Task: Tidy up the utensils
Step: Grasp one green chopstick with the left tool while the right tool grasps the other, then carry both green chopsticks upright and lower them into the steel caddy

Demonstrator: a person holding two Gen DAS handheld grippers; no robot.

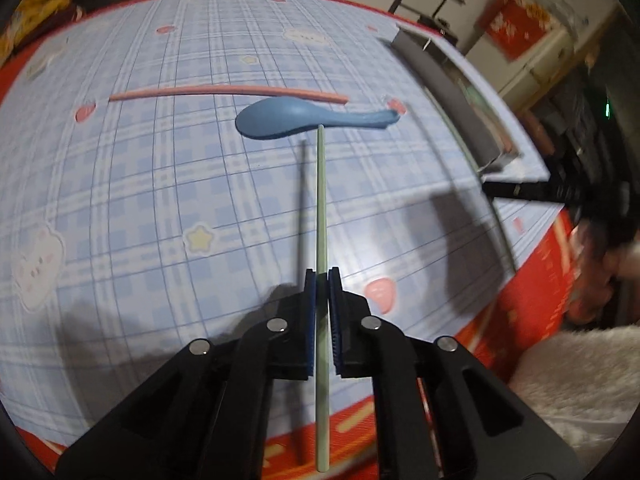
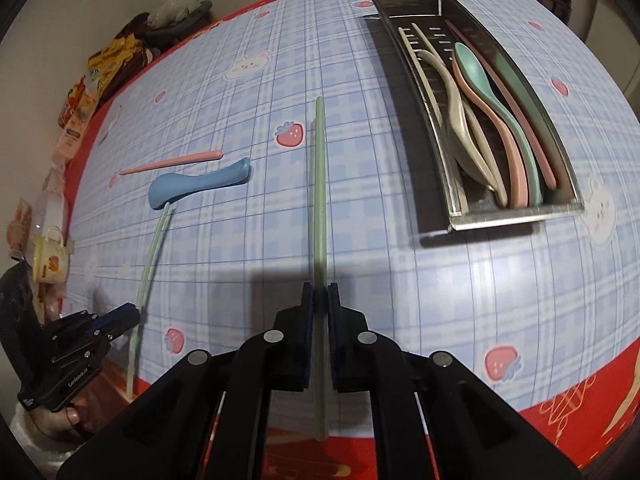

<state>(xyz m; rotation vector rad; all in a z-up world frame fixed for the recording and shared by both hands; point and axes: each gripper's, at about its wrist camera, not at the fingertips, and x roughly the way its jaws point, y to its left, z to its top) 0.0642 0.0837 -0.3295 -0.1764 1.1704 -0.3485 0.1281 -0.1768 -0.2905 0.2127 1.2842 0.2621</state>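
The right claw [image 1: 486,190] and metal tray [image 1: 452,92] smear into motion blur.

Left gripper [image 1: 321,276] at lower centre of its frame, jaws clamped on a chopstick [image 1: 321,200]; right gripper [image 2: 320,292] likewise grips another chopstick [image 2: 319,160].

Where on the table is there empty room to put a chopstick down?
The tablecloth is bare between the blue spoon and the metal tray, and along the near edge below the tray. The tray's inside is crowded with spoons and chopsticks. The pink chopstick lies close behind the blue spoon.
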